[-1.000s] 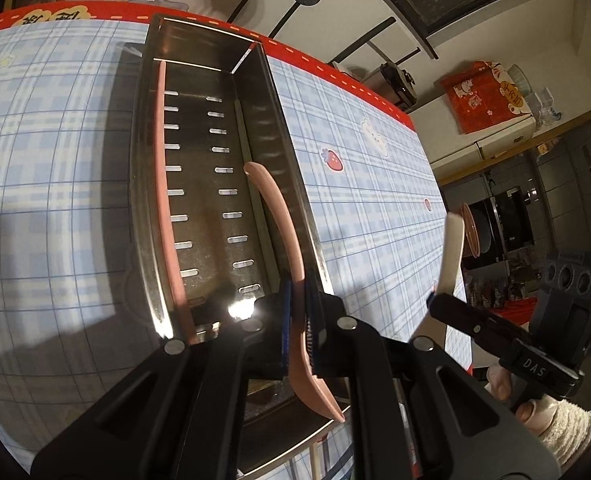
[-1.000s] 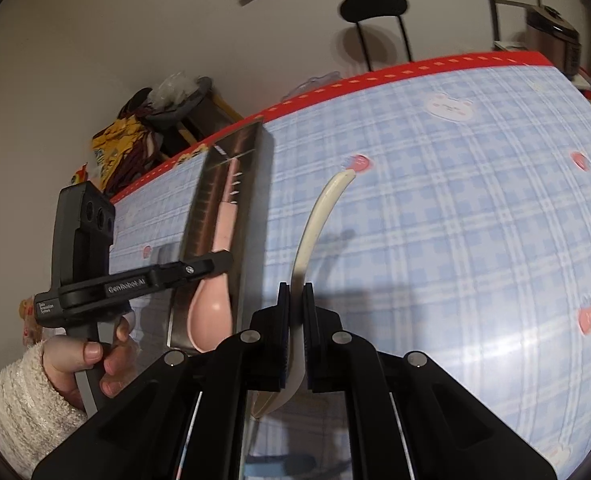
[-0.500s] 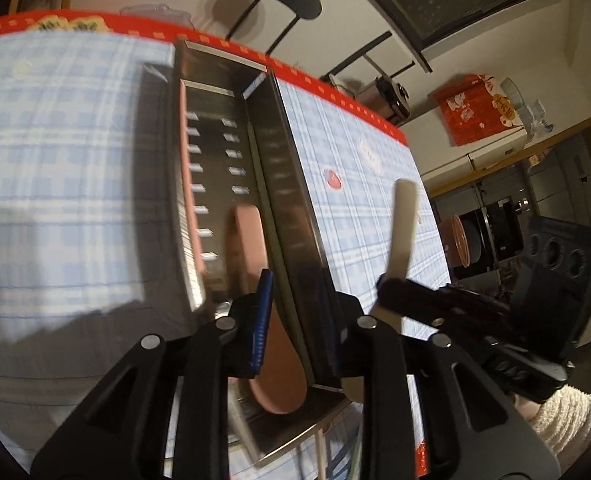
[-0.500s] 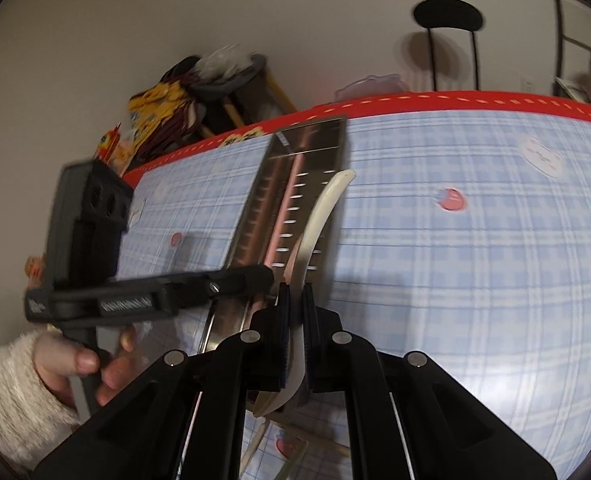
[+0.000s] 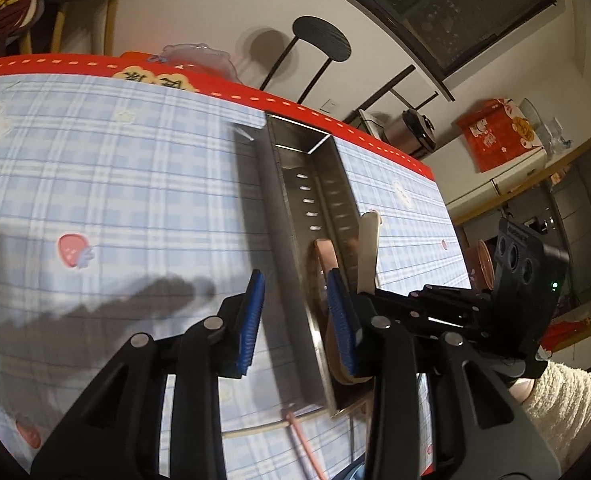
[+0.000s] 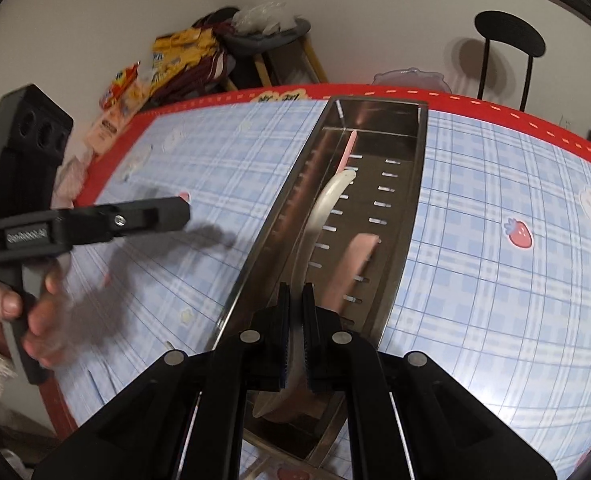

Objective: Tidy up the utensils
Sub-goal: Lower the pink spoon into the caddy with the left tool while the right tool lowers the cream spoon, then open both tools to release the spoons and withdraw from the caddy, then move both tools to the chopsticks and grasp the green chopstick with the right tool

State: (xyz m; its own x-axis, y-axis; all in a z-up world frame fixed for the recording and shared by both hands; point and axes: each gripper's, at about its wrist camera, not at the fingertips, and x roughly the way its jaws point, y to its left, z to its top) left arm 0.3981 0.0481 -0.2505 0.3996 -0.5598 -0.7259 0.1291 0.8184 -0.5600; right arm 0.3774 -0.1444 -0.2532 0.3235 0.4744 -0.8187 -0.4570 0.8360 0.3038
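Observation:
A long steel utensil tray (image 6: 409, 208) lies on the blue checked tablecloth; it also shows in the left wrist view (image 5: 279, 208). A pink spoon (image 6: 353, 264) lies inside it, seen too in the left wrist view (image 5: 327, 258), and a thin pink utensil (image 6: 348, 150) lies along its left wall. My right gripper (image 6: 294, 320) is shut on a cream spoon (image 6: 327, 204) and holds it over the tray. My left gripper (image 5: 295, 320) is open and empty, its jaws straddling the tray's left wall. In the left wrist view the cream spoon (image 5: 369, 244) sticks up from the right gripper (image 5: 447, 304).
A pink stick (image 5: 307, 444) and a cream stick (image 5: 251, 432) lie on the cloth near the tray's near end. A black chair (image 6: 509, 40) and a cluttered stool (image 6: 263, 36) stand beyond the table's red edge (image 6: 495, 104).
My left gripper let go of the pink spoon, which now lies in the tray, and drew back left. My right gripper carried the cream spoon left over the tray.

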